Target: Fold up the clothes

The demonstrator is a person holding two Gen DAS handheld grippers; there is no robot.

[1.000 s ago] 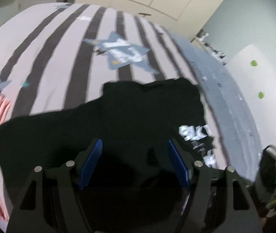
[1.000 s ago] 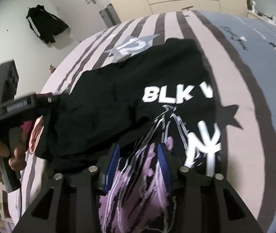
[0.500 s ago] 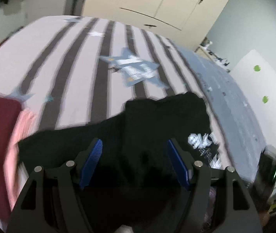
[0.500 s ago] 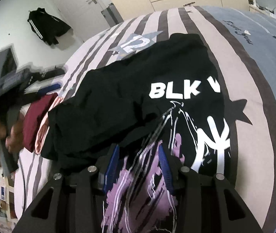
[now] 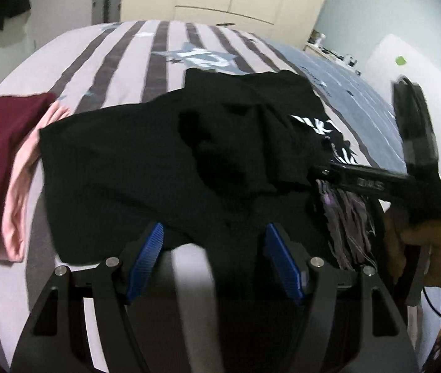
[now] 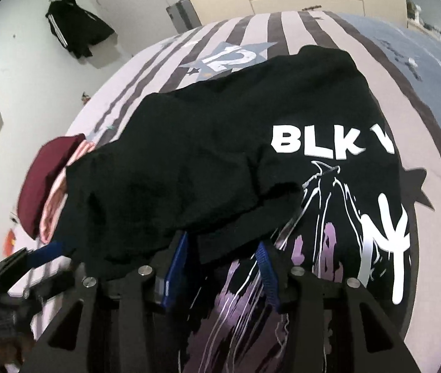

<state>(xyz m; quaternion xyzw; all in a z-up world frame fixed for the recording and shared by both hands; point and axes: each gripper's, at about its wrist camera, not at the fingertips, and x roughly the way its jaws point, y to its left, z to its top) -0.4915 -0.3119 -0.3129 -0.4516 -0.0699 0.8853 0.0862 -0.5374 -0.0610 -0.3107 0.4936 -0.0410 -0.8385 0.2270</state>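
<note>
You are partway through a fold of the black printed T-shirt (image 6: 251,155), which lies spread on the striped bedspread (image 5: 121,71) just ahead of both sets of tongs, one plain black flap already turned over the printed front. Your right tongs (image 6: 223,264) are closing with the near edge of that flap and the hem between the blue pads; whether the pads already press the cloth is hard to tell under the dark fabric, so treat the pinch as unconfirmed. Your left tongs (image 5: 214,255) stand fairly wide and hold nothing, the shirt's near edge just beyond their tips and bare bedspread between them. The next move likely calls for the left tongs to drop onto that near edge and close, so both corners can be carried away from you together. The right view shows the white lettering and purple print that the left view only catches at its right margin, while the left view shows your right hand (image 5: 425,248) on its tool and the maroon and pink folded clothes (image 5: 6,168) off to the left of the tongs
</note>
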